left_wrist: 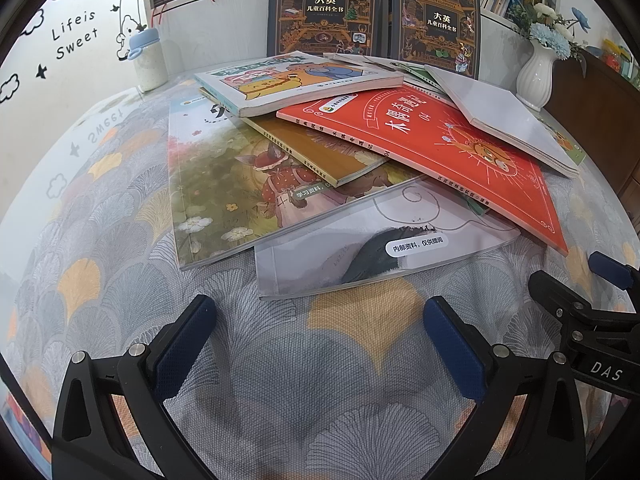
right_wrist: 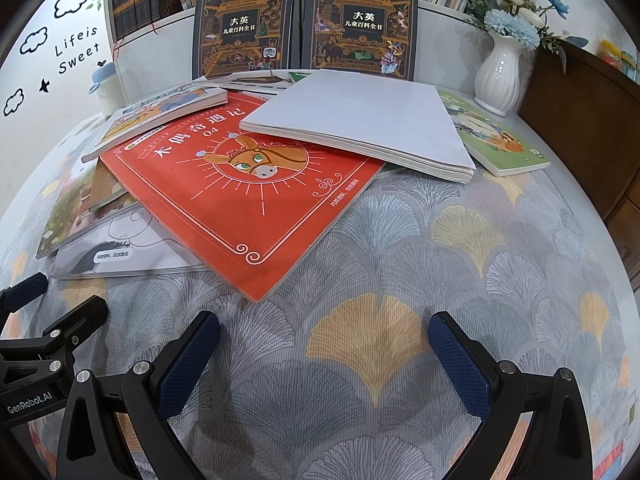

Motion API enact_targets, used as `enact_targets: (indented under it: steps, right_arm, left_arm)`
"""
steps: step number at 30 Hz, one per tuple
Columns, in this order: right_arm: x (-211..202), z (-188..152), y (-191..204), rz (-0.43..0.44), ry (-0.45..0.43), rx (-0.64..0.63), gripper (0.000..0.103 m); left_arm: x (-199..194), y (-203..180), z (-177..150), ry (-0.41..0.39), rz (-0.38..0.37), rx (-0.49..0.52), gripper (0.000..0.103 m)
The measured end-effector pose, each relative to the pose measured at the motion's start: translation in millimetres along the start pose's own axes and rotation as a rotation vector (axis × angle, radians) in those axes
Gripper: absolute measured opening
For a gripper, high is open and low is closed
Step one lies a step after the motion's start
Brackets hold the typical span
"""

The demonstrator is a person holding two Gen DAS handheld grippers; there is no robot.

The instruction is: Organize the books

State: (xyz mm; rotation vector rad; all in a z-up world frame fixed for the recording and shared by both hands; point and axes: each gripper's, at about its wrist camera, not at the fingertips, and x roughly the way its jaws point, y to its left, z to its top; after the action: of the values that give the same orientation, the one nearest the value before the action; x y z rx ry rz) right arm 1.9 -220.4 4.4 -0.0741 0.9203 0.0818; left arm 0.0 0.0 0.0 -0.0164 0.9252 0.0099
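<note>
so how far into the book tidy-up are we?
Barely begun. Done: only two dark encyclopedias stand upright at the back. In hand: nothing; left gripper and right gripper both hover open over the tablecloth. Left: the whole heap, with the red book, white book and green book lying askew.

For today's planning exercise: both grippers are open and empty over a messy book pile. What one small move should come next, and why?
Probably ease the right gripper forward to the white-covered book. It lies on top of the red book, nothing rests on it, and its edge faces that gripper.
</note>
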Motion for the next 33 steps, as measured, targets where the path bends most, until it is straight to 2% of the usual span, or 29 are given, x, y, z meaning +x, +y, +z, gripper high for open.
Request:
enact_targets:
  steps: [33]
  right_arm:
    - [-1.1, -2.1, -3.5, -0.006, 0.001, 0.013, 0.103]
  left_arm:
    - [0.0, 0.0, 0.0, 0.0, 0.0, 0.0, 0.103]
